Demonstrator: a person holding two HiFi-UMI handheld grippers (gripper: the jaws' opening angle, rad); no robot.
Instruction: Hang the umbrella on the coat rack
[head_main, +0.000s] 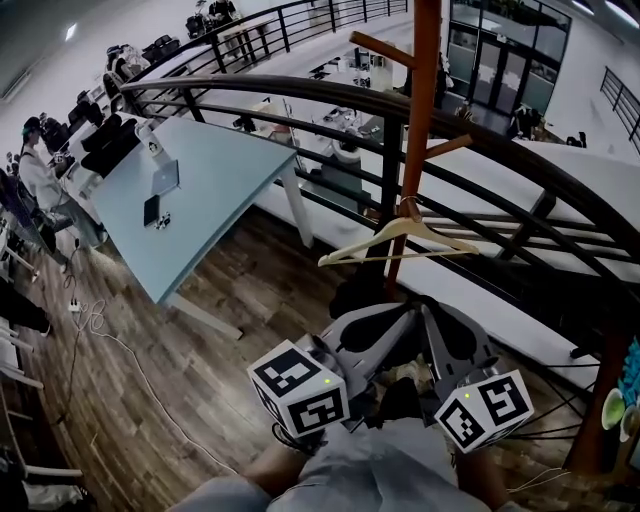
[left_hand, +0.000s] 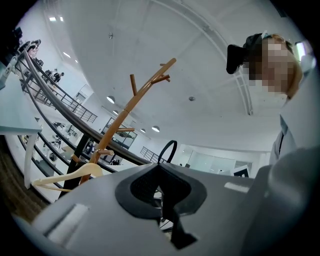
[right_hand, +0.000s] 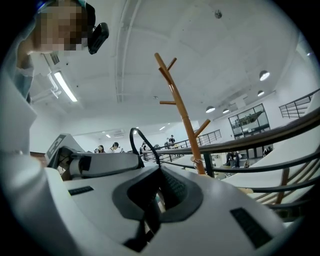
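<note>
The wooden coat rack (head_main: 425, 120) stands against the curved railing, just ahead of me. Its bare pegs show in the left gripper view (left_hand: 131, 102) and the right gripper view (right_hand: 181, 107). A pale wooden hanger (head_main: 400, 235) hangs low on the pole. My left gripper (head_main: 405, 314) and right gripper (head_main: 432, 310) point at the pole with their tips side by side. The black umbrella (head_main: 400, 398) shows as a dark bulk between them. Its strap loop (left_hand: 167, 150) (right_hand: 142, 142) rises just beyond the tips. Both pairs of jaws (left_hand: 160, 167) (right_hand: 160, 170) stand closed to a thin slit.
A dark metal railing (head_main: 300, 95) curves behind the rack, with a drop to a lower floor beyond it. A pale blue table (head_main: 215, 215) with a laptop (head_main: 165, 178) stands to the left. A white cable (head_main: 110, 340) trails over the wood floor. People sit far left (head_main: 35, 170).
</note>
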